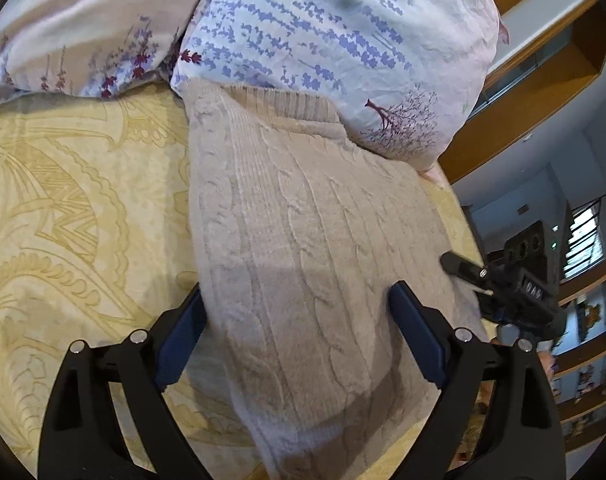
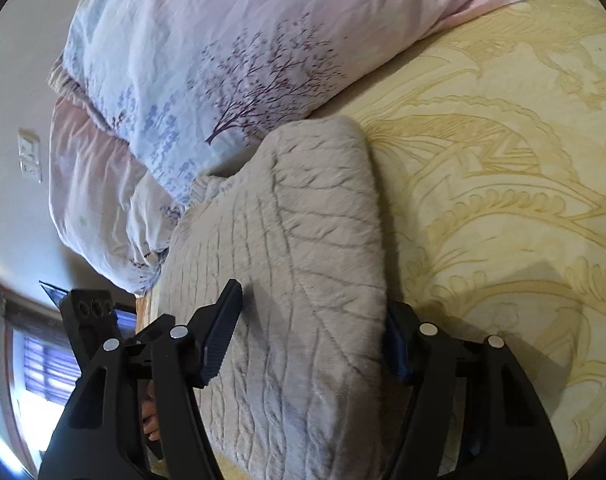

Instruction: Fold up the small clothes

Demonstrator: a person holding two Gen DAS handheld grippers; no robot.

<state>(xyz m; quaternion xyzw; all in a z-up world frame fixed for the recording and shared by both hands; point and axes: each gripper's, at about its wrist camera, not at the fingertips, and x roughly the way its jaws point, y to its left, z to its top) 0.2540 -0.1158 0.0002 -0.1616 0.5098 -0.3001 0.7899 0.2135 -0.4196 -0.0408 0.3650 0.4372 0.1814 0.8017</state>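
The left gripper (image 1: 299,328) stands wide, its fingers either side of a folded beige sweater (image 1: 295,240), apparently not pressing it. The right gripper (image 2: 311,332) straddles the sweater's other end, partly spread; grip unclear. The sweater lies on a yellow bedspread (image 1: 63,200), touching a floral pillow (image 1: 343,32).

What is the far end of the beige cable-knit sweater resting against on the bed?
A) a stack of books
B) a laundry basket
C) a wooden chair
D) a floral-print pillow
D: the ribbed far edge of the beige cable-knit sweater butts against the pale floral-print pillow with purple flowers and a tree motif; both lie on the yellow patterned bedspread.
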